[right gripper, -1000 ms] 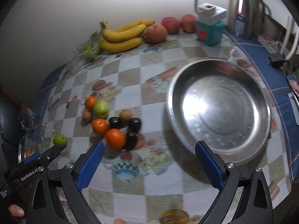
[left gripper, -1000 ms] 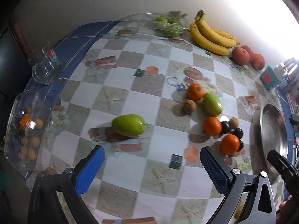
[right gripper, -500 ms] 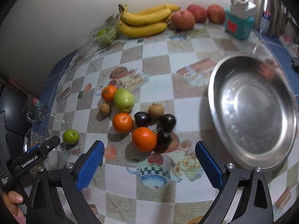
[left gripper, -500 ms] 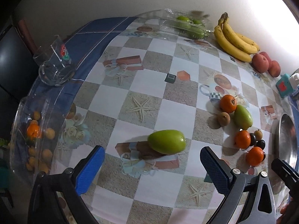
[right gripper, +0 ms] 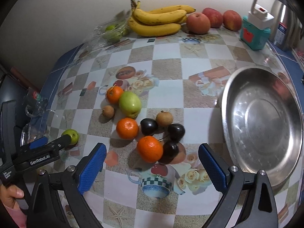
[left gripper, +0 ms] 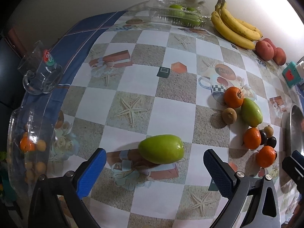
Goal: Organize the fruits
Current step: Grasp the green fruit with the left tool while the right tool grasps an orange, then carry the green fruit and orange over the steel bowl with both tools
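**Left gripper lines up on the lone green fruit**

The left gripper (left gripper: 153,169) has its jaws spread wide and holds nothing; the green fruit (left gripper: 161,149) lies on its side on the table (left gripper: 133,79), just ahead of the blue pads and between their lines. To take it well, I judge the jaws should go forward until the pads flank its middle, low enough to grip below the widest curve, then close gently, since the smooth round skin could squirt out. The right gripper (right gripper: 152,161) is likewise released and empty, hanging just short of the nearest orange (right gripper: 150,148) in the fruit cluster

Room is good around the lone fruit: bare cloth on every side, with the cluster well apart to the right. To the left, a clear plastic container (left gripper: 24,142) and, further back, a glass mug (left gripper: 40,72) sit by the table's edge, so a swing that way needs care. The steel bowl (right gripper: 264,121) stands empty to the right of the cluster, a likely place to carry it. At the far wall lie bananas (right gripper: 159,21) and apples (right gripper: 198,23)
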Available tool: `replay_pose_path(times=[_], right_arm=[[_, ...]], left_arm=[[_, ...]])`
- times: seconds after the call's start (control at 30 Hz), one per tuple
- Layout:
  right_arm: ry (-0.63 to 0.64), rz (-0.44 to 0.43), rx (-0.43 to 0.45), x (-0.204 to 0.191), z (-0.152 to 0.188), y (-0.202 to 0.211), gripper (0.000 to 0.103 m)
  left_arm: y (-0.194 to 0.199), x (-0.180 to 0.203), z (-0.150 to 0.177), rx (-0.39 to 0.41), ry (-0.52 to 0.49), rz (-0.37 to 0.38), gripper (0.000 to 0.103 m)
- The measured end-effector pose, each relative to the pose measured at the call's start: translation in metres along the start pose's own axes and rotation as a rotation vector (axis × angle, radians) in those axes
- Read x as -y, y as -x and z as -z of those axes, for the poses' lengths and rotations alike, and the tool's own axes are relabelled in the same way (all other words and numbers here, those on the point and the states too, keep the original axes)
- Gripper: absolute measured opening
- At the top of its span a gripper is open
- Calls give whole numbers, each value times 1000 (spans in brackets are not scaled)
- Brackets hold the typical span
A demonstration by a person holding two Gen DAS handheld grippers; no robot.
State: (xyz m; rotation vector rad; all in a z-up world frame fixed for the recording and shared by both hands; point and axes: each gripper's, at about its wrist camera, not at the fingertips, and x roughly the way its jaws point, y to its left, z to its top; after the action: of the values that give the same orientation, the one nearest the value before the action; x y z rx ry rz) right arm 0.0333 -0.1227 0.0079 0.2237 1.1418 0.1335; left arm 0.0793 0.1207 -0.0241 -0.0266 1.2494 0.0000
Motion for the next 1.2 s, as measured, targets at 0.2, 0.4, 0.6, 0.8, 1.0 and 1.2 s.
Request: replay_pose_path(times=[0.2,0.4,0.6,0.8,1.0,1.2], right_arm=[[16,-1,-23,-5,3,-10,81],[21,-13,-47,-5,4,-20,50],[50,1,-58,-10,3,-26,45],[76,49,-65,-12,3,-33,44],[96,70,-65,-14,2,-37,38],[93,70,-57,-14,3,-36,35]], left_arm=[[-10,0,-3,-19,-8,20,103],[-18,-8,-7,-29,24,48,101],[-24,-9,-8,-34,19,51,82],[-29,-8,-6,-34,23,87,67],[-27,-6,-6,-25,30,103,60],[-21,-9,-5,-20,57,101,60]])
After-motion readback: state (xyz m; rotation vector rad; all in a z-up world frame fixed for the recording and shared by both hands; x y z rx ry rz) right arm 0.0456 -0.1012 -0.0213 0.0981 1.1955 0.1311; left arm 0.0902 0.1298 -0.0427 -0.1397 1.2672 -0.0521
